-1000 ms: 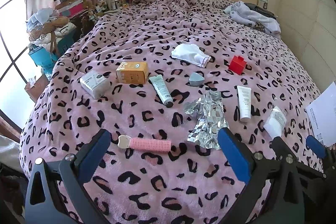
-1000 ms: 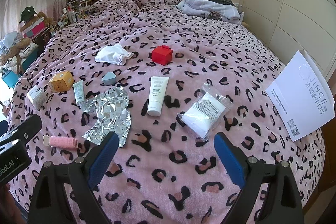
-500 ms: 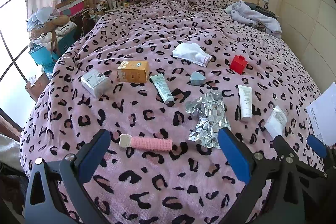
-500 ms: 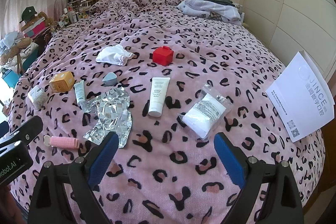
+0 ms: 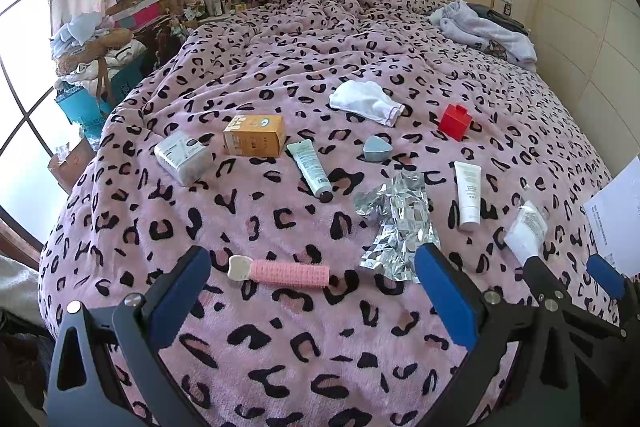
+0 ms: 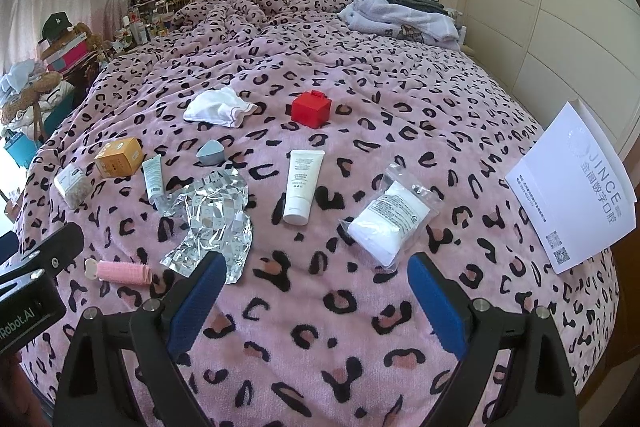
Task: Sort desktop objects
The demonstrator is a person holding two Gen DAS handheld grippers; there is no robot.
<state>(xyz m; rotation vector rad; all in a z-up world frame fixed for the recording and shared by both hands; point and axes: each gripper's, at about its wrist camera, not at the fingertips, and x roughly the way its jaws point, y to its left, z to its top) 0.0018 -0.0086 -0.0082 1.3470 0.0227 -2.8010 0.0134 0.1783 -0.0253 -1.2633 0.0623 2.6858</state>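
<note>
L gripper [image 5: 312, 283]: hovered low over near edge of bed, pointed fwd along blanket; jaws spread wide, blue pads, nothing held, nothing touched.
R gripper [image 6: 314, 283]: hovered alongside, same fwd pose; jaws spread wide too, empty, clear of blanket.
Hair roller [image 5: 280, 271]: pink ribbed cylinder w/ cream cap at left end; lay flat crosswise, framed between L pads, just ahead of them.
Foil sheet [image 6: 212, 219]: crumpled silver, shiny; near edge just beyond R gripper's left pad.
Plastic pouch [image 6: 390, 223]: clear bag w/ white soft contents, labelled; lay ahead of R gripper's right pad.
White tube [image 6: 302, 185]: smooth plastic, cap toward camera; between foil & pouch.
Green tube [image 5: 310, 167]: pale, dark cap end toward camera; angled, left of foil.
Blue-grey piece [image 5: 376, 149]: small rounded triangle, matte; past foil.
Orange box [image 5: 254, 135]: cardboard, on its side; just left of green tube.
Grey-white pack [image 5: 184, 157]: boxy, soft-cornered; left of orange box.
White cloth [image 6: 218, 107]: limp, folded; further back.
Red box [image 6: 311, 109]: small glossy cube w/ tab on top; right of cloth, apart.
Blanket [image 6: 320, 327]: fluffy pink fleece, black leopard marks; carried all items.
White booklet [image 6: 576, 183]: printed paper w/ QR codes; at bed's right edge.
</note>
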